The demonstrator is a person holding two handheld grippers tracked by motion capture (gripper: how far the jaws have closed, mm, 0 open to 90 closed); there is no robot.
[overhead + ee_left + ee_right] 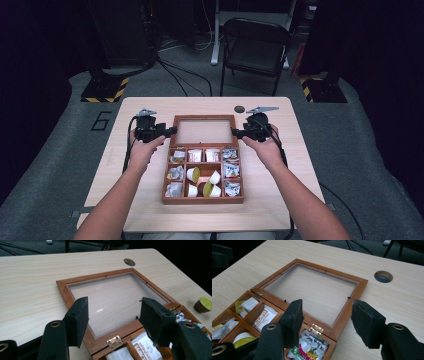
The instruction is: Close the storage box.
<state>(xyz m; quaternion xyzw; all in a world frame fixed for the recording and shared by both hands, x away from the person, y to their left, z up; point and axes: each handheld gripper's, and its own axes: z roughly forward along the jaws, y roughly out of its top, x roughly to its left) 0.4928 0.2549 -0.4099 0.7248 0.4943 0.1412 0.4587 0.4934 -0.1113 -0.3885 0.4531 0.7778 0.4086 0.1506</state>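
Pale wood tabletop (135, 200) under dark surroundings, a folding chair (255, 47) beyond the far edge. On it sits my wooden box (202, 200), its compartments holding tea sachets and small pods. Its glass-paned lid (204, 131) is swung fully back, lying flat on the tabletop behind the hinges (114, 342).

I have the left gripper (170, 132) at the lid's left edge and the right gripper (236, 132) at its right edge. In the left gripper view, the jaws stand part-open above the frame, one pad over its left rail, gripping nothing. In the right gripper view, the jaws also stand part-open, straddling the lid's right rail near the hinge (316, 329), pads not pressing on it.

My reading: I am at the step of taking hold of the lid to close it. Next I need both grippers lowered onto the side rails, pinched on wood rather than glass, then lifted together over the hinges.
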